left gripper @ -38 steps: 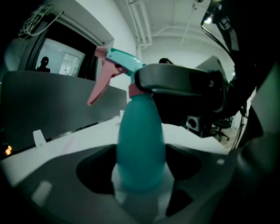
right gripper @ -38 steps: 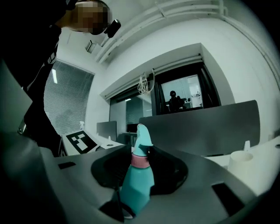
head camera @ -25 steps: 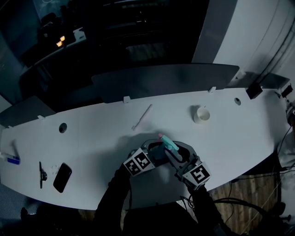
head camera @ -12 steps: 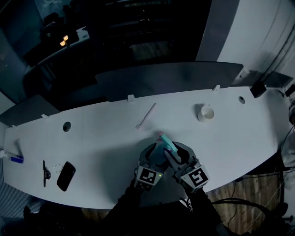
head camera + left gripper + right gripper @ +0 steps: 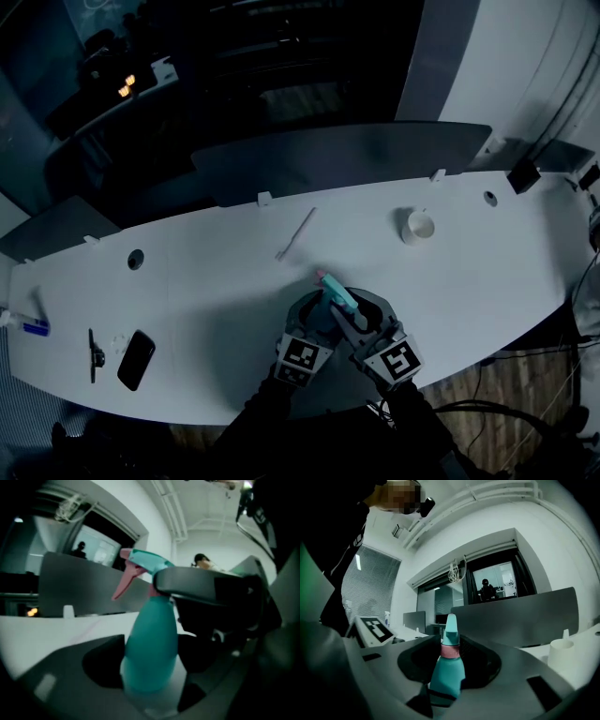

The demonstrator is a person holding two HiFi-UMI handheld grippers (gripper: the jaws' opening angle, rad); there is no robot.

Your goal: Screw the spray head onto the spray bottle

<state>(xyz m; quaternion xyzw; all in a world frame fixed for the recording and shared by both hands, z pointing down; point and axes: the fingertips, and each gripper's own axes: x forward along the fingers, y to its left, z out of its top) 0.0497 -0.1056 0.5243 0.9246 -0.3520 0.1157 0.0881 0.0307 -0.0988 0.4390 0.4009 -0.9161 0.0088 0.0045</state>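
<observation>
Head view: left gripper (image 5: 316,317) and right gripper (image 5: 360,315) meet over the table's (image 5: 206,267) near edge, sharing the bottle (image 5: 343,297). Left gripper view: its jaws clamp the body, steadying it. Right gripper view: jaws grip the bottle below the head (image 5: 450,629), probably for twisting.

Spray bottle (image 5: 339,298) near table (image 5: 216,272) front edge; stick (image 5: 296,233) behind it; cup (image 5: 416,226) right-rear; phone (image 5: 137,347) far left.
</observation>
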